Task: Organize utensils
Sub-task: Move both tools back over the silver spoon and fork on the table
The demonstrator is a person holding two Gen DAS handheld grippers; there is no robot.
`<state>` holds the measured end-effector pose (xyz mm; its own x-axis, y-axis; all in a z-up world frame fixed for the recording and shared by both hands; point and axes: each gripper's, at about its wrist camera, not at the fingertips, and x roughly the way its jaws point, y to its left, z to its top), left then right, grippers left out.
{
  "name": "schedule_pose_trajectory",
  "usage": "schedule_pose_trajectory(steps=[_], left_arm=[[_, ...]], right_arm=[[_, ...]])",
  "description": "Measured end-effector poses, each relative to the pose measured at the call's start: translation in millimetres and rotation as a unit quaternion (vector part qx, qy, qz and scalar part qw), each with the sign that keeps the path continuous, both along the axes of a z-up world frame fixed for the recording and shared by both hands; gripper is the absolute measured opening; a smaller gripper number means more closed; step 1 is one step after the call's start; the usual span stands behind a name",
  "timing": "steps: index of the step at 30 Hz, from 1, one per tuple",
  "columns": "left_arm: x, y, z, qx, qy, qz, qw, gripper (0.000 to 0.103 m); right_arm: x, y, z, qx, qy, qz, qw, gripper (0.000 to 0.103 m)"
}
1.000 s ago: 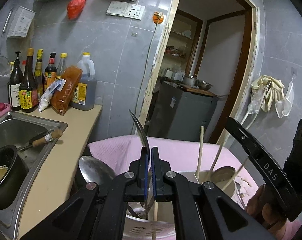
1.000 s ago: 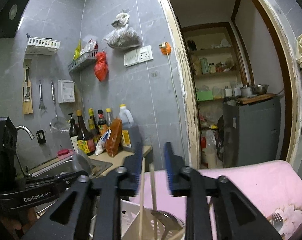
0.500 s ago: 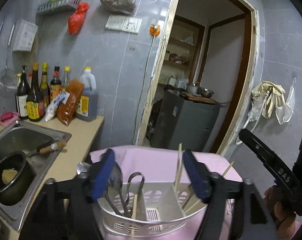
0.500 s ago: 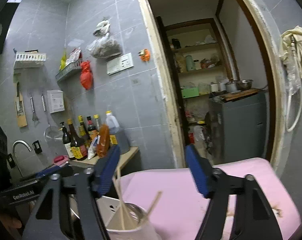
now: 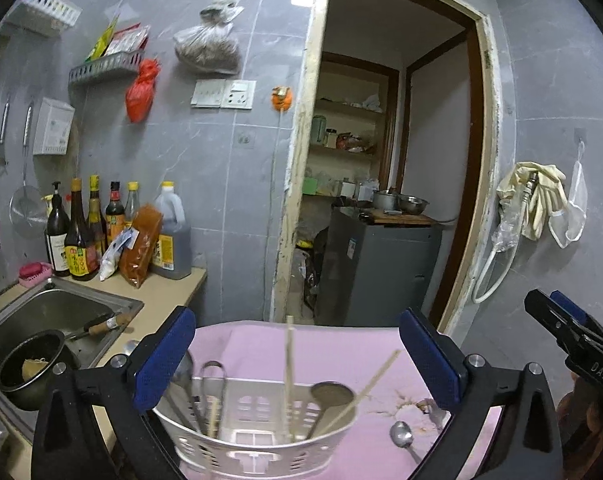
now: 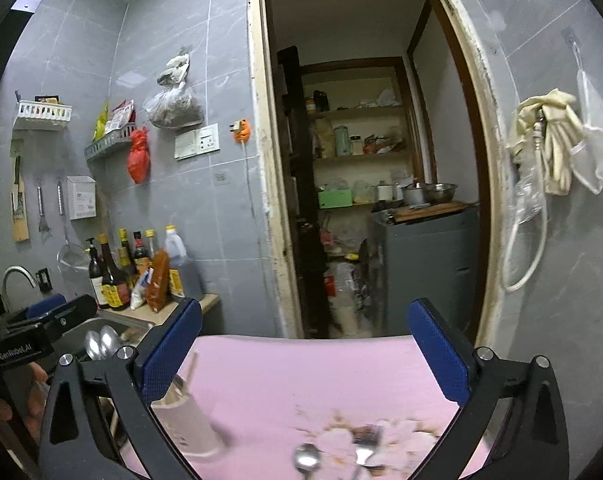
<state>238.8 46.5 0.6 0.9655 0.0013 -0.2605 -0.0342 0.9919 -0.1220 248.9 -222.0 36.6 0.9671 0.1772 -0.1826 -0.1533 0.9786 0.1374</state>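
Note:
A white slotted utensil basket (image 5: pixel 257 440) stands on the pink cloth (image 5: pixel 341 344) at the bottom of the left wrist view. It holds chopsticks (image 5: pixel 288 364), metal ladles (image 5: pixel 331 394) and tongs. My left gripper (image 5: pixel 297 360) hangs behind and above it, jaws opening wide, nothing pressed between the pads. A loose spoon (image 5: pixel 401 436) lies right of the basket. In the right wrist view my right gripper (image 6: pixel 307 354) is also opening with nothing between its pads. Below it lie a spoon (image 6: pixel 307 458) and a fork (image 6: pixel 365 446). The basket (image 6: pixel 185 420) shows at lower left.
A steel sink (image 5: pixel 61 312) with a black pot (image 5: pixel 29 368) lies left of the cloth. Sauce bottles (image 5: pixel 101 232) stand on the counter behind. An open doorway with a grey cabinet (image 5: pixel 377 268) is straight ahead. Gloves (image 5: pixel 537 196) hang on the right wall.
Both grippers went from shut or nearly shut to wide open and drew back and up from the basket. The left let go of a thin metal handle, the right of chopsticks.

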Motion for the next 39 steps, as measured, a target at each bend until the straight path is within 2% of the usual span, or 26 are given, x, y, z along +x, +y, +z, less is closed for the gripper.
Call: schedule_pose_trajectory(steps=[4,13,22,27,32,39], left_arm=[[-4,-25,-4,0.006,0.000,-0.010,0.9999,0.103],[-7,-80,-22,0.018,0.012,-0.029,0.9993,0.103],[-5,-115,-52,0.022,0.025,-0.010,0.9994,0.103],[2,-130,-71,0.027,0.056,-0.019,0.9979,0.103],[10,-142,-89,0.026,0.089,-0.031,0.9952,0.103],[26,-154,-116,0.036,0.128,-0.041,0.9903,0.103]], right_arm=[[-4,-20,-1,-0.007,0.003,-0.006,1.000,0.102],[-3,-62,-25,-0.017,0.026,-0.011,0.999,0.102],[5,-86,-61,-0.022,0.064,-0.006,0.998,0.102],[17,-95,-87,-0.026,0.103,0.014,0.994,0.102],[37,-106,-116,-0.005,0.151,0.044,0.987,0.101],[71,-117,-159,0.034,0.224,0.084,0.970,0.099]])
